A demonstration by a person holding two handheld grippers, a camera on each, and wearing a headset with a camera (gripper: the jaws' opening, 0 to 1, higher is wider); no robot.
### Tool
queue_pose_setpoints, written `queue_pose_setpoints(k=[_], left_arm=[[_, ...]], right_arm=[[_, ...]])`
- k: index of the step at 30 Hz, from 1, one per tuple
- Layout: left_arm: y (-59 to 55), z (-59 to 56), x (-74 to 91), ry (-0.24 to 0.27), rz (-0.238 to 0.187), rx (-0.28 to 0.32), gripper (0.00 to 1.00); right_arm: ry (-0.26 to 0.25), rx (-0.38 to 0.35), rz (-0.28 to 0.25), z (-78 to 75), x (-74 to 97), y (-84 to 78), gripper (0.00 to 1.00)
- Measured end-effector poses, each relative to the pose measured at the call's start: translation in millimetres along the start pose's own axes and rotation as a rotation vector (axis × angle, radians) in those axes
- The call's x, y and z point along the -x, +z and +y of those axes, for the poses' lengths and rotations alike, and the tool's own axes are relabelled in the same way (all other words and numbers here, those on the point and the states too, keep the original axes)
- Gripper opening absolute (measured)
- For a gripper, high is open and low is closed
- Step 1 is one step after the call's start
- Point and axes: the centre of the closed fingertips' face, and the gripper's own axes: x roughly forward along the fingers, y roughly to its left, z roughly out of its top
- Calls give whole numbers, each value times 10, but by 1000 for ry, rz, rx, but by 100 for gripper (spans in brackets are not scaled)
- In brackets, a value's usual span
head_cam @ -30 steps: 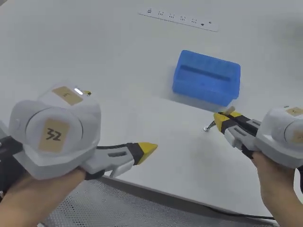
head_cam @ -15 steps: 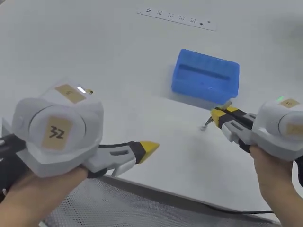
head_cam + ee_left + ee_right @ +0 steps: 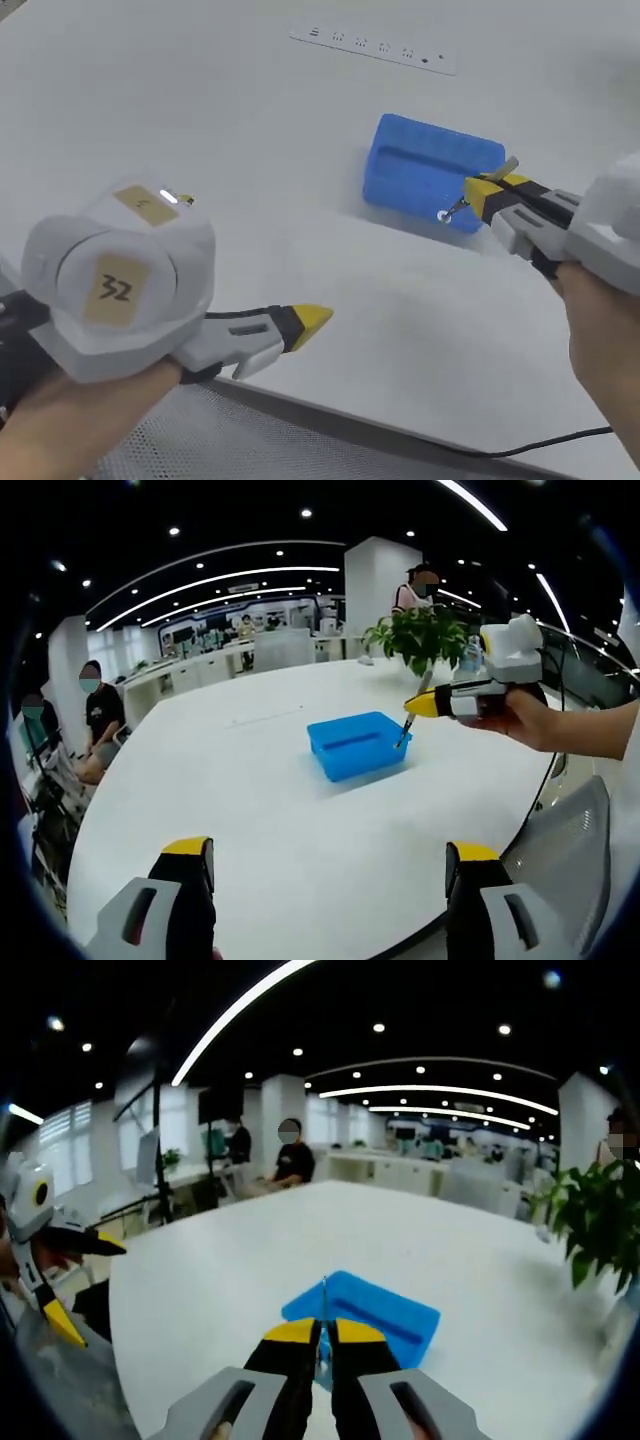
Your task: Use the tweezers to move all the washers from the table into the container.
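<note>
fingers (image 3: 290,1338) of right gripper (image 3: 488,187) clamped on tweezers (image 3: 461,206), washer (image 3: 444,215) at blue container (image 3: 415,158), left gripper (image 3: 311,319) spread, labelled 32

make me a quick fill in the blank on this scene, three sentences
1. The right gripper is shut on the ___.
2. The container on the table is coloured ___.
3. The left gripper holds nothing, and its jaws stand ___.
Missing words: tweezers; blue; open.
</note>
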Motion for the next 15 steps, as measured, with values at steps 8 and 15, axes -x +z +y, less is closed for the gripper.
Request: queue_pose_setpoints(k=[8,15], left_arm=[[10,13,10,1,0,-1,98],[25,15,10,2,0,-4,98]], right_arm=[[-32,15,-27,-180,-139,137,1],[-85,28,1,-373,-290,43,1]])
